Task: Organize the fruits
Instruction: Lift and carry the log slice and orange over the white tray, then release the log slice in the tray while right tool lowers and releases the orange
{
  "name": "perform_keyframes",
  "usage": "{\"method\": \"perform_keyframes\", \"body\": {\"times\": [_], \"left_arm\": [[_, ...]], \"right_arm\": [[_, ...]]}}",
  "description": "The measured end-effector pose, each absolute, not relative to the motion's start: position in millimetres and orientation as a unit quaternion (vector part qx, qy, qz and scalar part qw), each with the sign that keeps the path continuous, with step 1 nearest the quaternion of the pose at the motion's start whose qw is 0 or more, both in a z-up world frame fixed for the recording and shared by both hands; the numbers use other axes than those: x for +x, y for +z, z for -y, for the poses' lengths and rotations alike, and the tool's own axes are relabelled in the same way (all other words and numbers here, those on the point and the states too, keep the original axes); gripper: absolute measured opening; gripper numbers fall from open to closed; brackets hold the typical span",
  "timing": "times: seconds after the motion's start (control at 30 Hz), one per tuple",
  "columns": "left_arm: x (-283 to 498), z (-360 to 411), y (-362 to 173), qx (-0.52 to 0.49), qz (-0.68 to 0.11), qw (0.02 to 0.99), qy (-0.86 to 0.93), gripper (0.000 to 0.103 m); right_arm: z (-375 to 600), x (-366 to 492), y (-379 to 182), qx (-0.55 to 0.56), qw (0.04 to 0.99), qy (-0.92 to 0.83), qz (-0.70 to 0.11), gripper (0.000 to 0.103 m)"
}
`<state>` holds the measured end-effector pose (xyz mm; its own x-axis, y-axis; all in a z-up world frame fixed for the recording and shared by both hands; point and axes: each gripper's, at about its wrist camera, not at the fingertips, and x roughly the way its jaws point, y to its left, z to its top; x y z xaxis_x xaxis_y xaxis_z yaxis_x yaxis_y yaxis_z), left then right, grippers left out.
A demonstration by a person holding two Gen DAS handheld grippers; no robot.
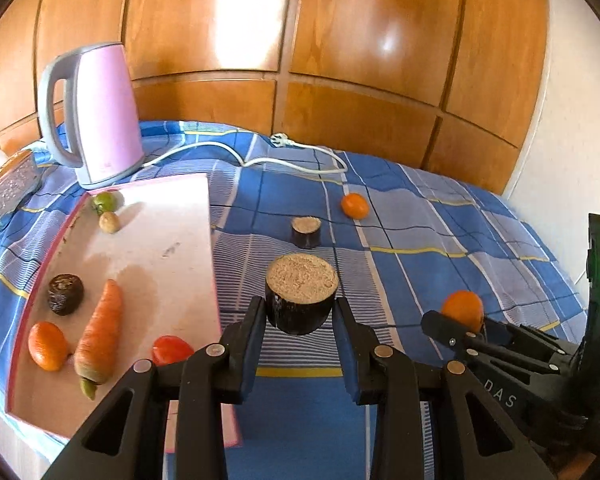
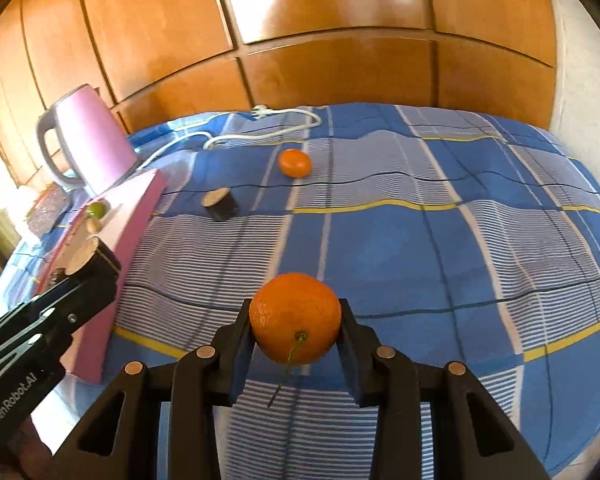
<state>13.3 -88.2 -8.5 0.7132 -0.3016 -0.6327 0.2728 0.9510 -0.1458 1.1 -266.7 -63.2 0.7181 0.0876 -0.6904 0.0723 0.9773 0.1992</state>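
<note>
My left gripper [image 1: 300, 312] is shut on a dark eggplant chunk [image 1: 301, 294] with a tan cut face, held above the blue checked cloth beside the pink cutting board [image 1: 172, 240]. My right gripper [image 2: 296, 320] is shut on an orange mandarin [image 2: 295, 317] with a short stem, held above the cloth. On the board lie a carrot [image 1: 100, 334], a mandarin [image 1: 47, 346], a red tomato [image 1: 171, 350], a dark fruit [image 1: 65, 294], a green lime [image 1: 103, 202] and a small brown fruit [image 1: 109, 222]. A second eggplant chunk [image 1: 306, 232] and another mandarin [image 1: 355, 205] lie on the cloth.
A pink kettle [image 1: 100, 116] stands at the board's far end, its white cord [image 1: 260, 158] trailing across the cloth. A small box [image 1: 12, 184] sits at the far left. A wooden wardrobe [image 1: 300, 40] stands behind the table.
</note>
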Motion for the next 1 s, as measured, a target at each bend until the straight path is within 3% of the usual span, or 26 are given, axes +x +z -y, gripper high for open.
{"method": "perform_keyframes", "body": {"times": [1.0], "left_arm": [[75,-63,7,-0.13,-0.339,0.932,-0.023,0.034]], "right_arm": [[122,73,-19,0.044,0.894,0.201,-0.398,0.038]]}}
